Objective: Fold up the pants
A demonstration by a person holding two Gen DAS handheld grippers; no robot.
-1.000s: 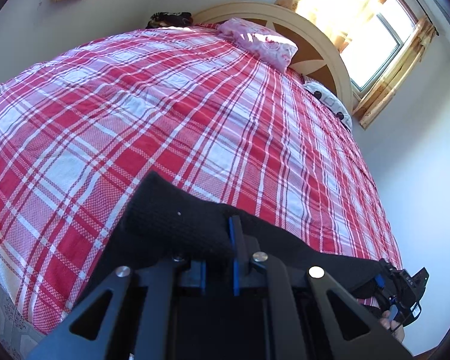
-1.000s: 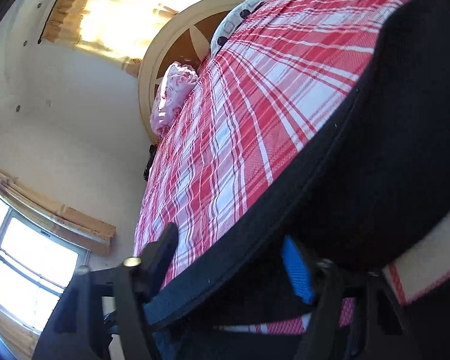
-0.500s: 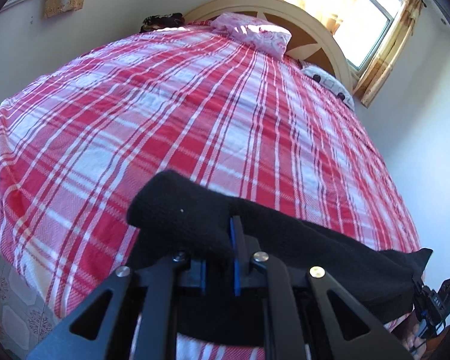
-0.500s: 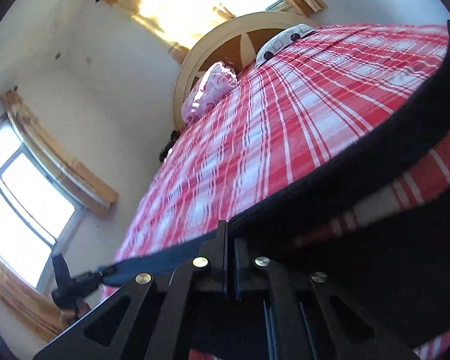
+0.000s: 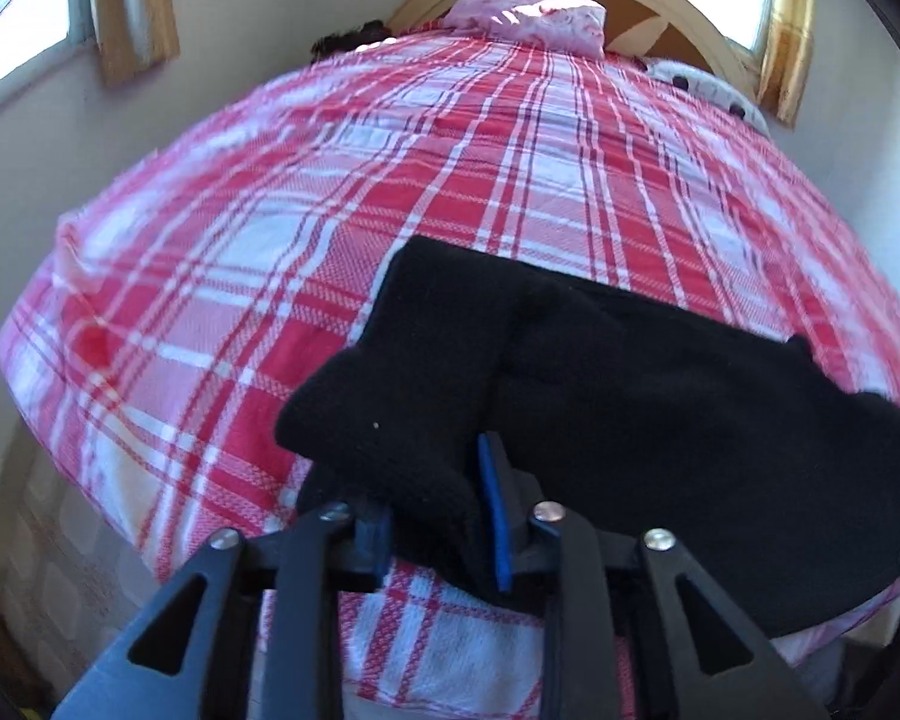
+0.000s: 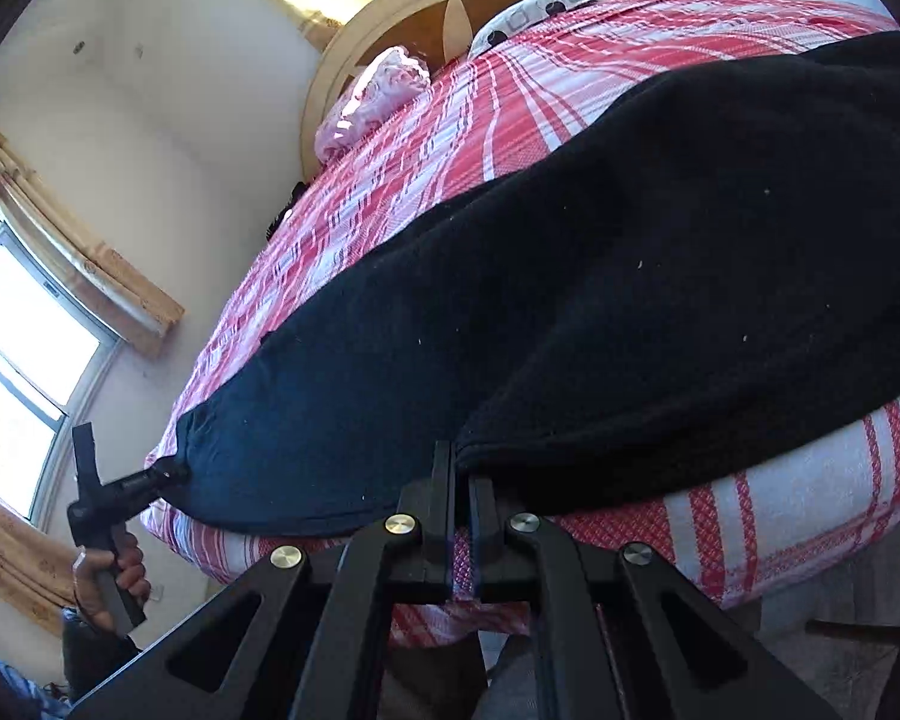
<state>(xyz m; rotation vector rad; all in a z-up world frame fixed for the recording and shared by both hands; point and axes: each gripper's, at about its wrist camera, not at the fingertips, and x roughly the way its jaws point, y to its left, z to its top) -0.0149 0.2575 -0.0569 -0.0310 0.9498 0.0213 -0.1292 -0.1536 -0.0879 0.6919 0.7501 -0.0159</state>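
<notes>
One pair of black pants [image 5: 660, 396] is laid across the near edge of the bed [image 5: 450, 180], gripped by two claws.
Fuzzy dark fabric, doubled over; left claw [image 5: 438, 516] is clamped on a bunched corner, right claw [image 6: 461, 480] is pinched shut on the hem. Two pillows are seen; no writing is readable.

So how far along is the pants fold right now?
Done: the black pants lie across the foot of the plaid bed, a doubled layer showing near the left gripper. In hand: both grippers pinch the near edge, the right gripper shut on the hem. Left: the pants are one long strip, so a crosswise fold probably remains.
</notes>
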